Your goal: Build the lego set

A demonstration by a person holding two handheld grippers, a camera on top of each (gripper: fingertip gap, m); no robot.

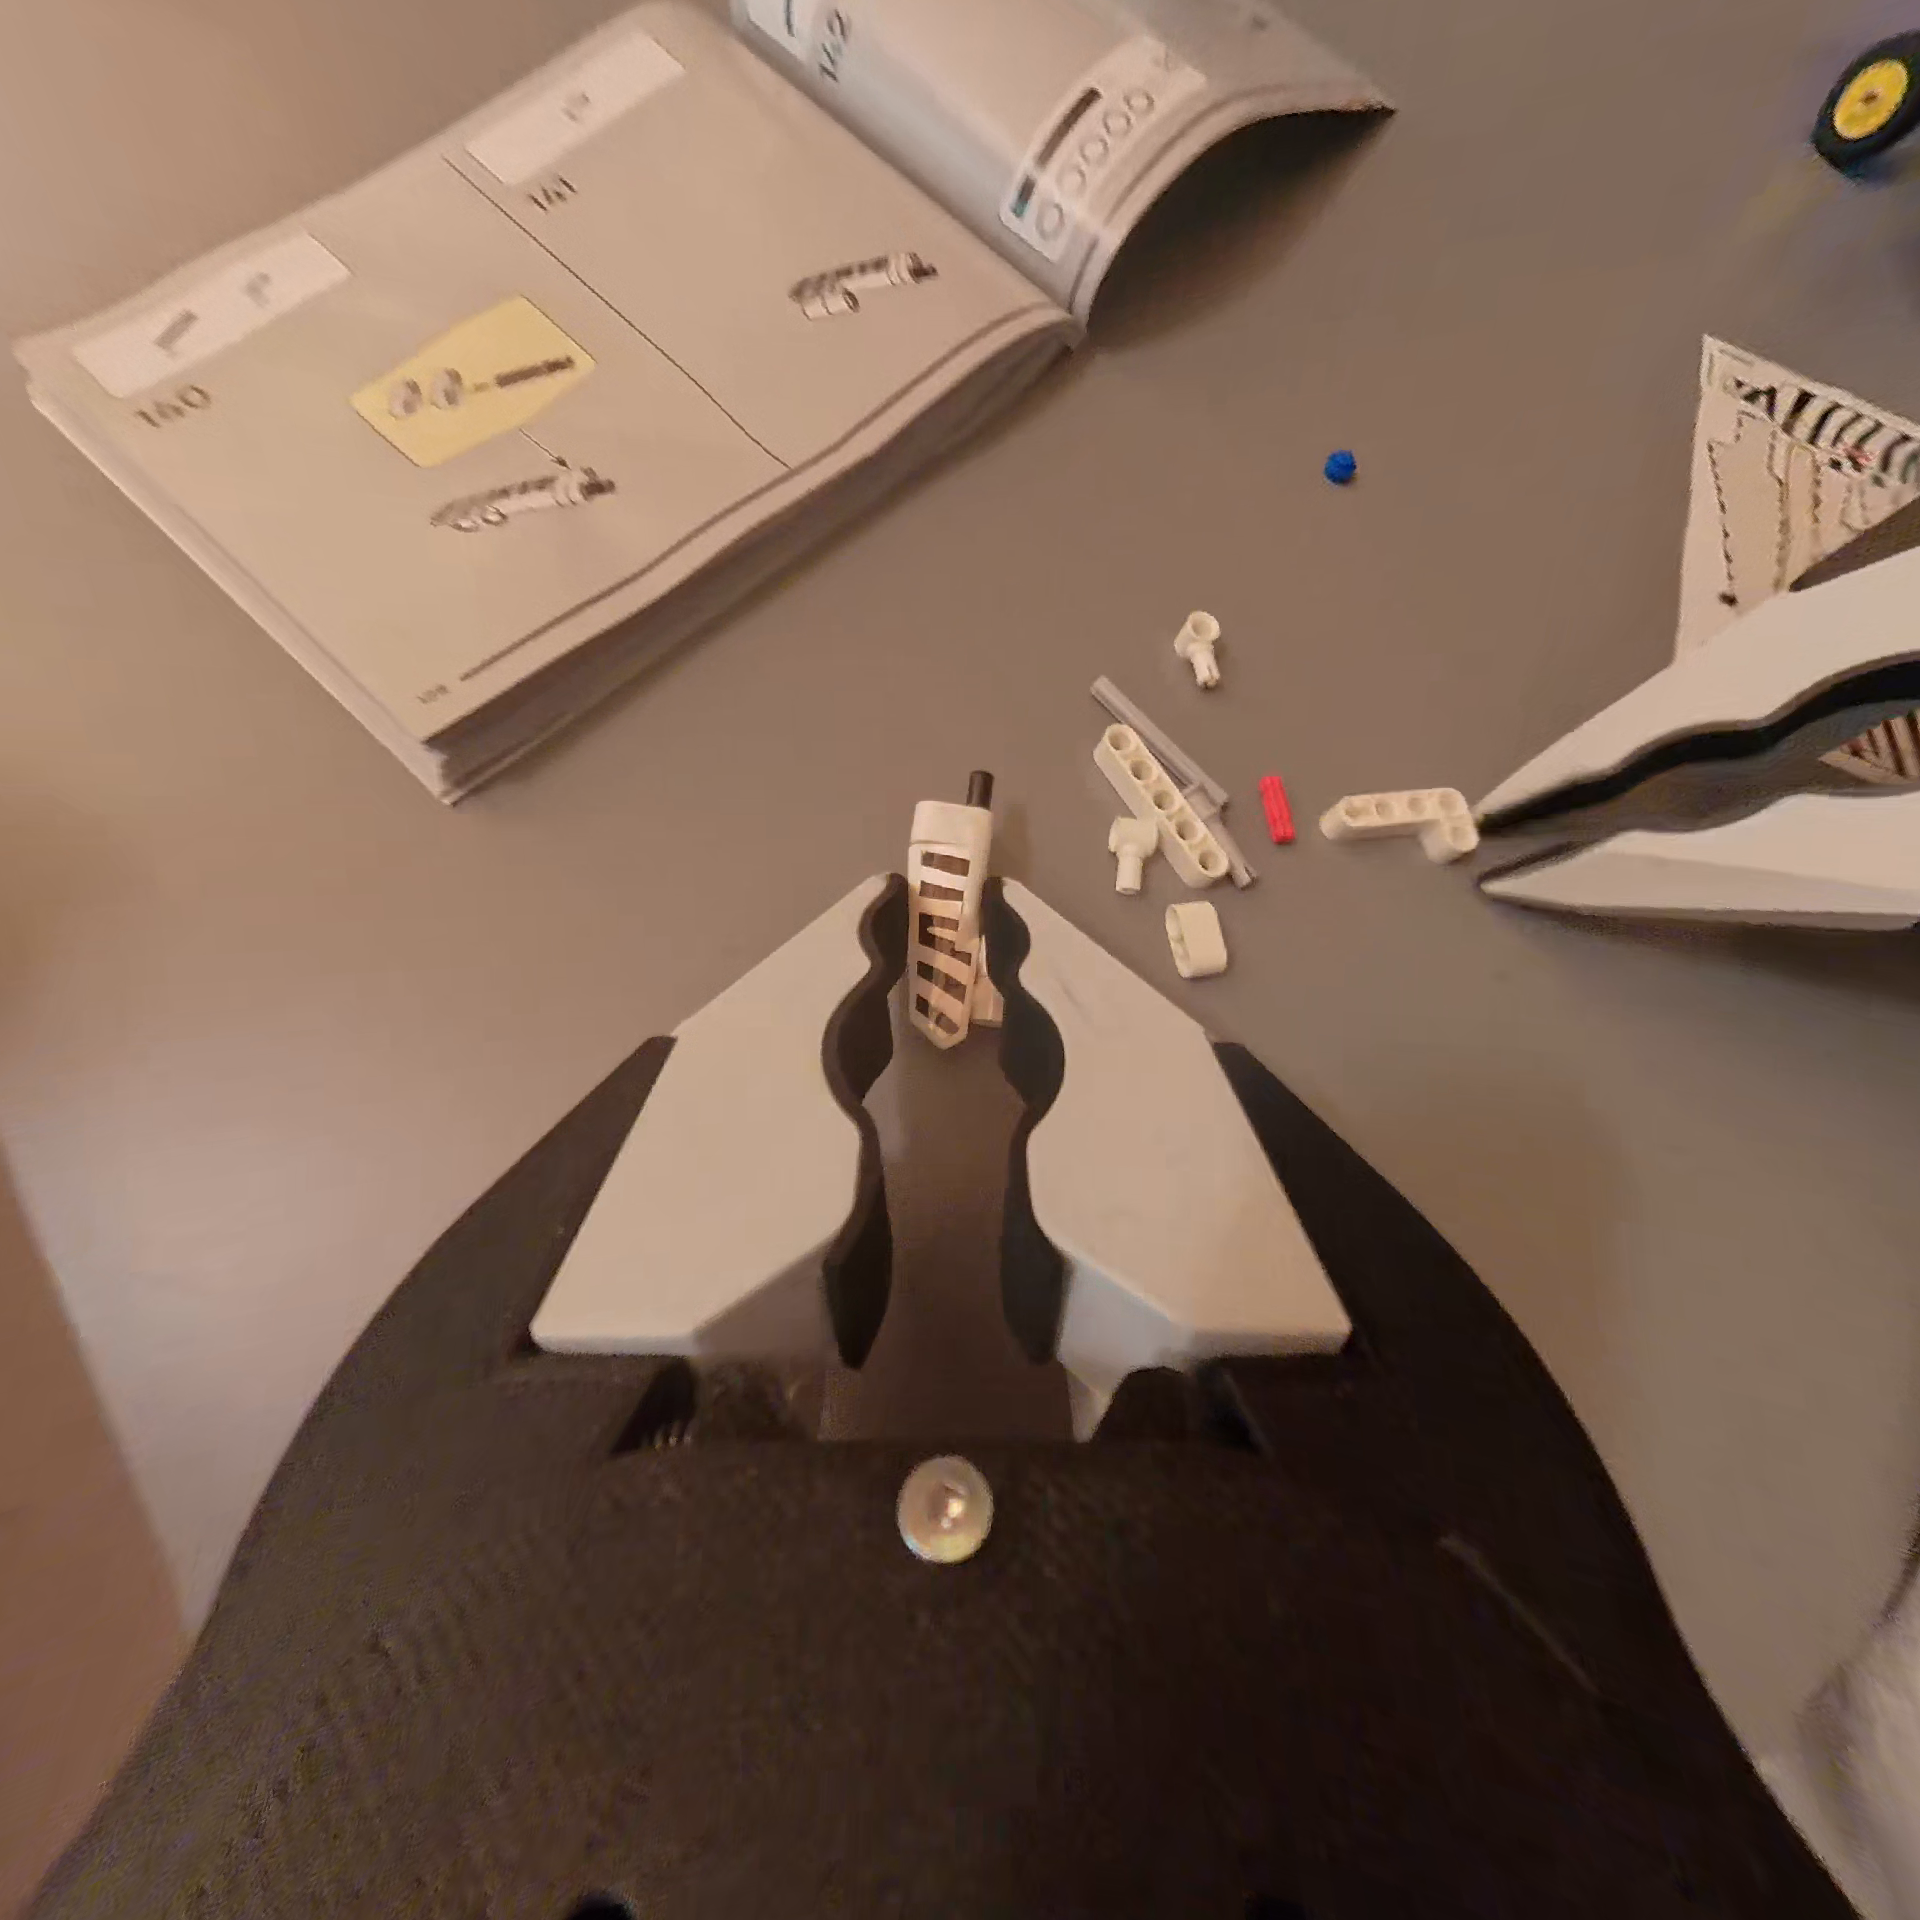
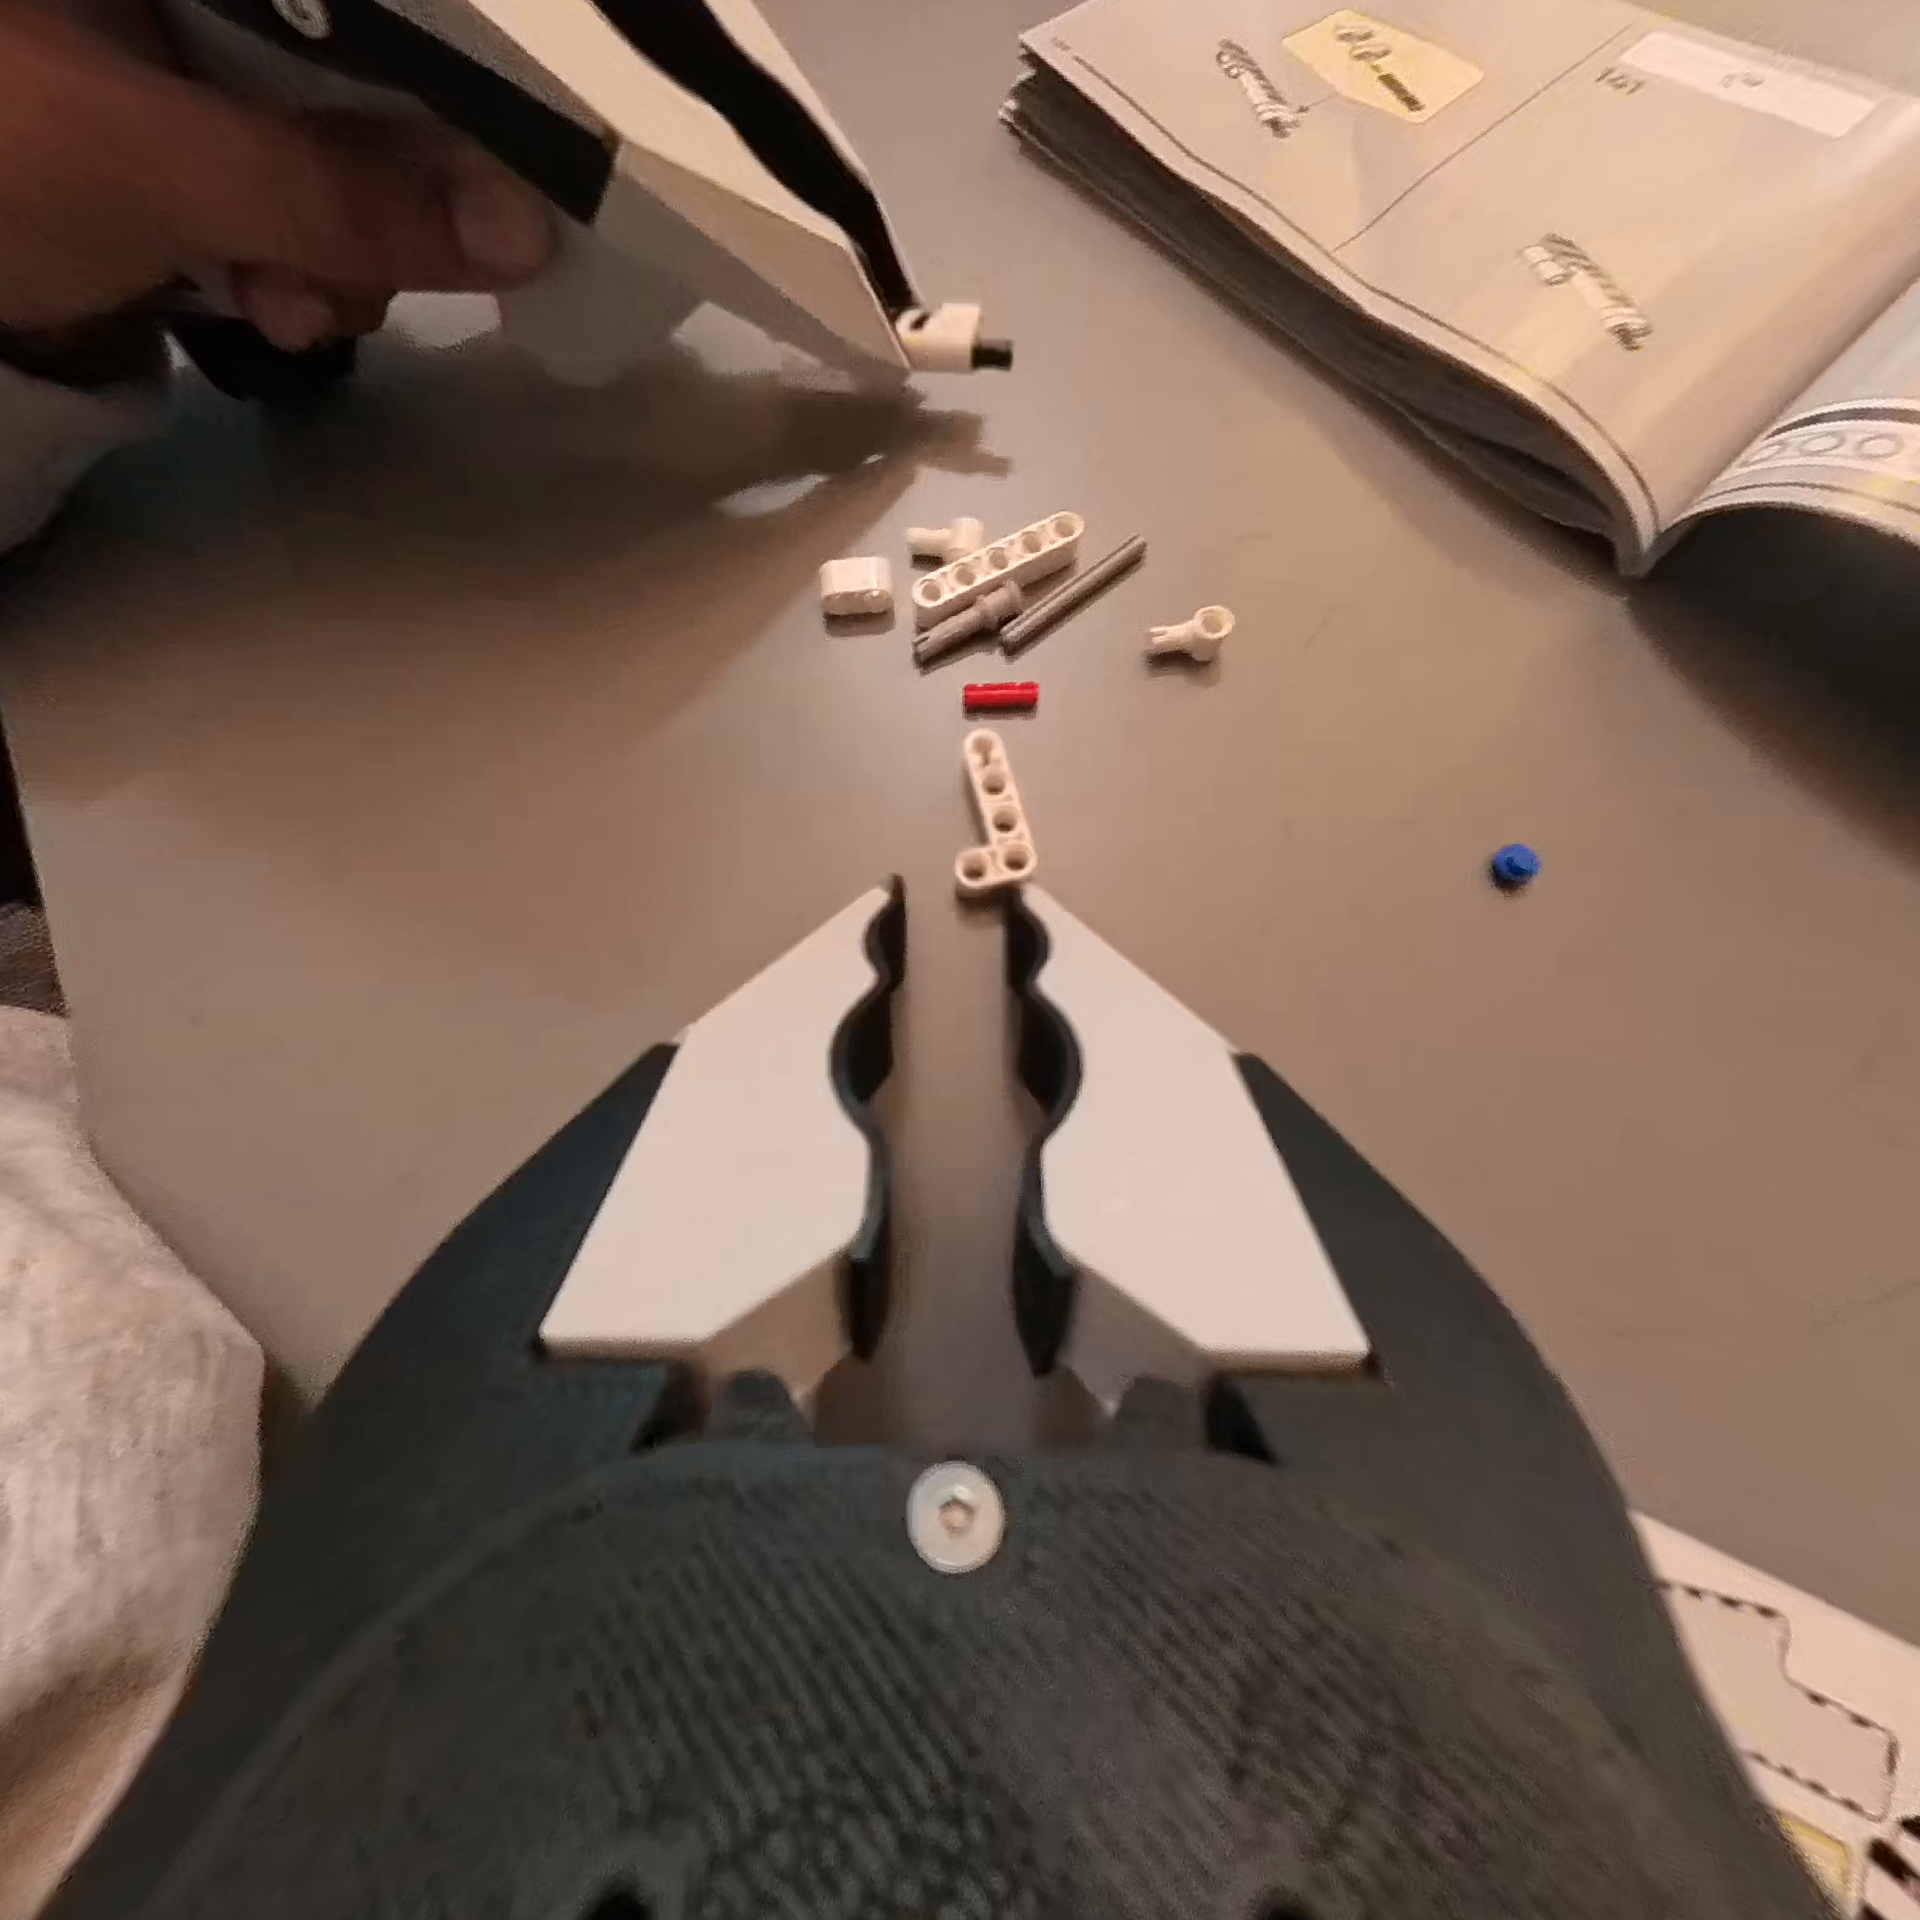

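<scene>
My left gripper (image 1: pixel 943 896) is shut on a white piece with black stripes (image 1: pixel 943 935) that has a black pin at its far end, held just above the grey table. It also shows in the right wrist view (image 2: pixel 940 335). My right gripper (image 2: pixel 954 899) is open with a narrow gap and empty. Its tips are right behind a white L-shaped beam (image 2: pixel 995 821), which lies flat on the table. In the left wrist view the right gripper (image 1: pixel 1481 852) points at that beam (image 1: pixel 1403 826).
Loose parts lie between the grippers: a red axle (image 2: pixel 1000 696), a white straight beam (image 2: pixel 997 556), grey axles (image 2: pixel 1070 592), small white connectors (image 2: pixel 1195 632), a short white beam (image 2: pixel 857 582) and a blue stud (image 2: pixel 1514 864). The open instruction booklet (image 1: pixel 520 416), a sticker sheet (image 1: pixel 1787 468) and a yellow wheel (image 1: pixel 1870 104) lie around them. The grippers' ends are close to 12 centimeters from one another.
</scene>
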